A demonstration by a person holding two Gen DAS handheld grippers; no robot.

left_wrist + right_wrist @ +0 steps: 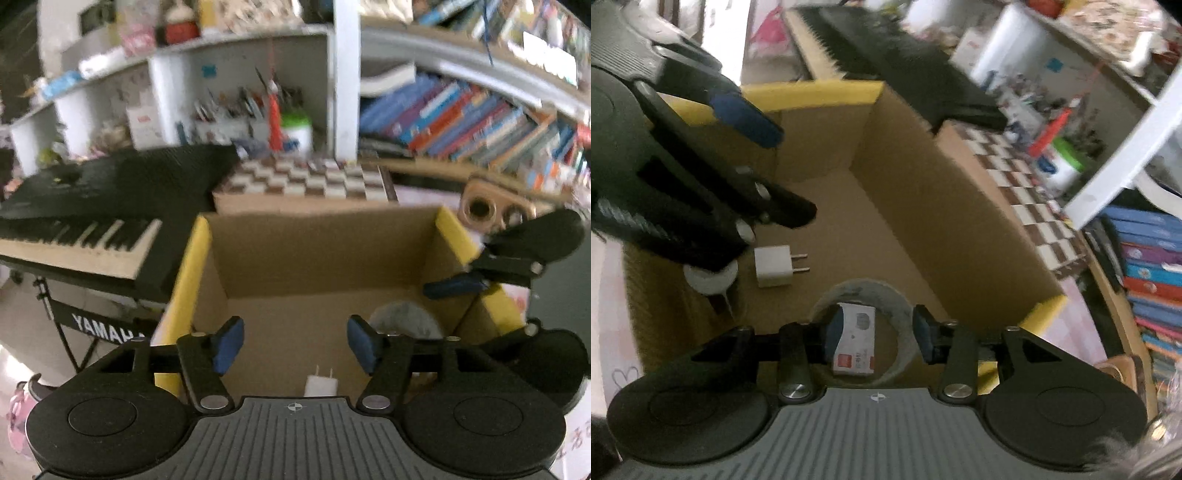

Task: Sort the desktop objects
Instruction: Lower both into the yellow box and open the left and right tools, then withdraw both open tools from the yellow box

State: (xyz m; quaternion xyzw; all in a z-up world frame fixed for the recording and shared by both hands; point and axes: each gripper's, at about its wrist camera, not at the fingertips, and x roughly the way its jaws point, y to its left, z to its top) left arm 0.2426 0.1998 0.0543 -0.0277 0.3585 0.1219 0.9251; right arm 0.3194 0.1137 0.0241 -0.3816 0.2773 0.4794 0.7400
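Note:
A cardboard box (317,254) with yellow-taped rims holds the sorted items. In the right wrist view the box (923,192) holds a white plug adapter (774,266), a grey tape roll (899,321), a small white and red box (855,339) inside the roll, and a small white roll (711,278). My left gripper (293,345) is open and empty above the box floor, with the plug adapter (320,384) below it. My right gripper (879,330) is open above the tape roll, holding nothing. The right gripper (491,273) also shows at the box's right rim.
A black Yamaha keyboard (92,221) stands left of the box. A checkered board (310,177) lies behind it. White shelves (240,92) with pens and books (461,118) fill the background. A wooden block with holes (491,210) sits at the right.

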